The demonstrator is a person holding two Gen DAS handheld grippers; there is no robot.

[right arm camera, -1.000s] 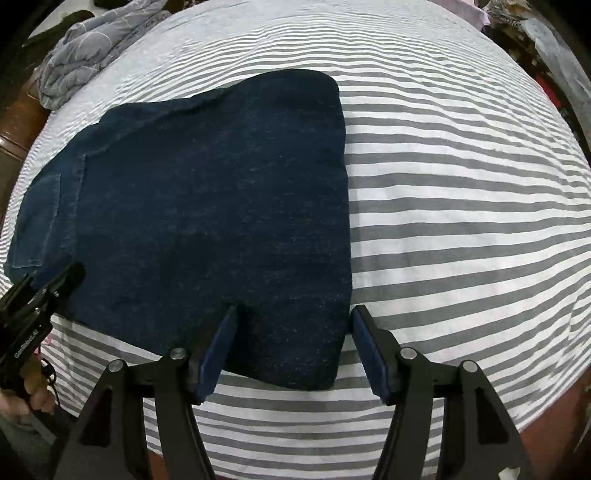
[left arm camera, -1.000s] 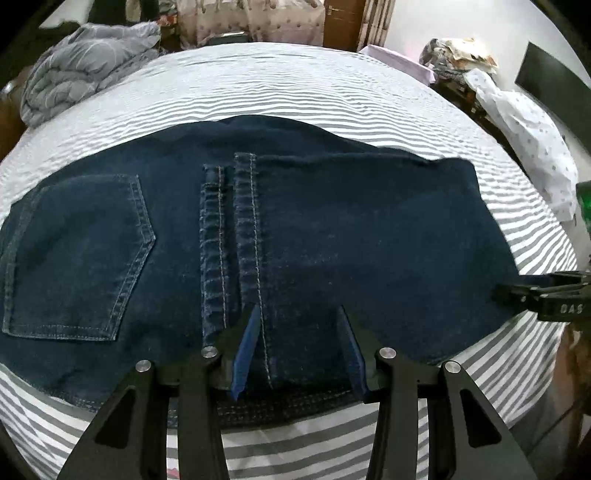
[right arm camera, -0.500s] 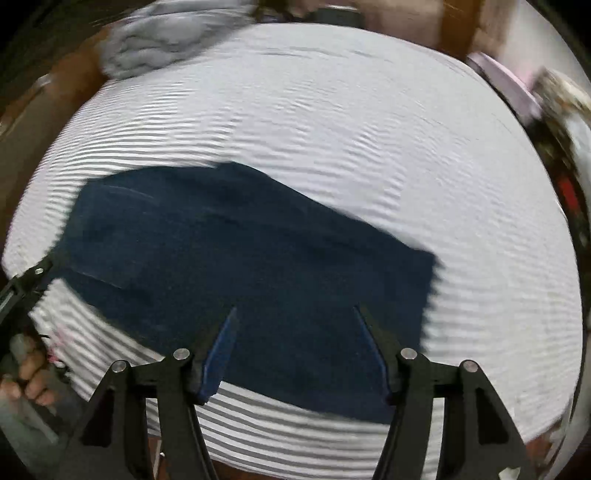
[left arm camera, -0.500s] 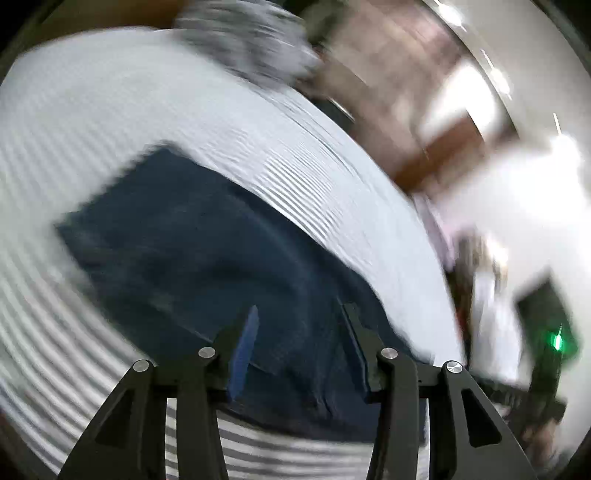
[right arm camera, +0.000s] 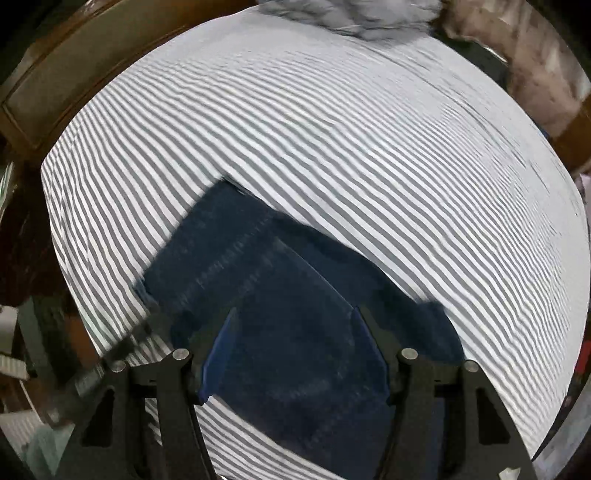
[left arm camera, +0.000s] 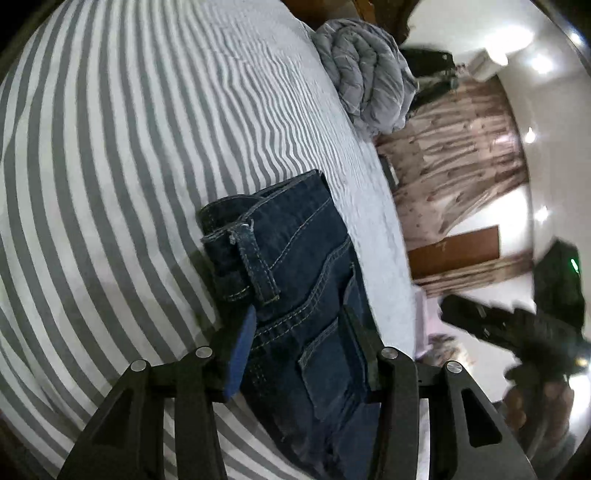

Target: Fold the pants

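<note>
Dark blue jeans (left arm camera: 295,266) lie folded on a grey-and-white striped bed (left arm camera: 110,155). In the left wrist view the waistband end with a belt loop and a back pocket sits between my fingers. My left gripper (left arm camera: 299,332) is open, low over the jeans near the waistband. In the right wrist view the jeans (right arm camera: 280,295) lie as a folded dark block. My right gripper (right arm camera: 295,332) is open above them and holds nothing. The right gripper also shows in the left wrist view (left arm camera: 509,328) at the right, blurred.
A rolled grey quilt (left arm camera: 365,77) lies at the bed's far end, also in the right wrist view (right arm camera: 354,14). A wooden headboard (right arm camera: 48,74) runs along the left. Curtains (left arm camera: 461,155) and a door hang beyond the bed.
Both grippers have swung round fast to new angles; the views are rotated. The jeans now look narrower and more folded than one second ago. Both grippers stay open.
</note>
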